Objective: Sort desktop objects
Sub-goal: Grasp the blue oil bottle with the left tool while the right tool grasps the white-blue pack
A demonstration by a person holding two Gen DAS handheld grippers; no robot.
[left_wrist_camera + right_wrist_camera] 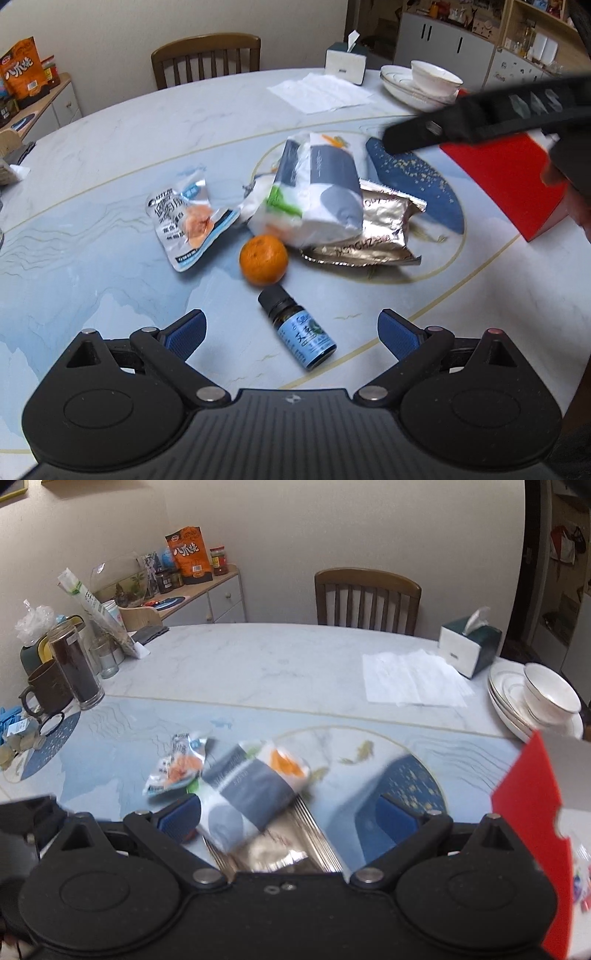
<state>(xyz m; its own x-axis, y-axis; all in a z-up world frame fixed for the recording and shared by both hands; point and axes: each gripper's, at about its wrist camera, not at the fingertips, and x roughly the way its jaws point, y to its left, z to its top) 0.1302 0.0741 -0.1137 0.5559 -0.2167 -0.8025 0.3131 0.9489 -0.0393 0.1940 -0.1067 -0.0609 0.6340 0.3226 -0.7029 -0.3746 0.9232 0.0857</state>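
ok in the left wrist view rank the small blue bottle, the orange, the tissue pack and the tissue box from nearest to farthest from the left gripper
1. Small blue bottle, lying between the open fingers of the left gripper.
2. Orange, just beyond the bottle's cap.
3. Tissue pack, mid-table, overlapping a silver foil pouch.
4. Tissue box, at the table's far edge.

One orange [263, 259], one small bottle [298, 330], three packets [188, 217], one red box [511, 177]
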